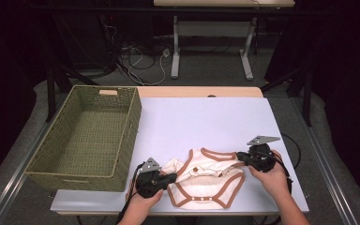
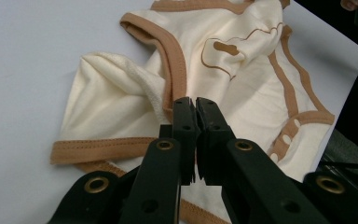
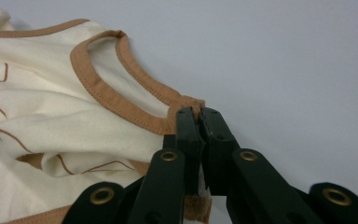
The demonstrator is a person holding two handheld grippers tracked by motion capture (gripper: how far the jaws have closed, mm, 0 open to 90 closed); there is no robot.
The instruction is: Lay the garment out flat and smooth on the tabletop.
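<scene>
Bodysuit (image 1: 206,180) on table (image 1: 206,119), right of basket (image 1: 91,136).

A cream baby suit with brown edges (image 1: 206,180) lies on the white desk (image 1: 206,117), close to the near edge. The left gripper (image 1: 171,179) pinches its left side. The right gripper (image 1: 240,155) pinches its right side. A hand (image 1: 274,176) holds each one. A green woven basket (image 1: 122,140) sits at the desk's left edge.
</scene>
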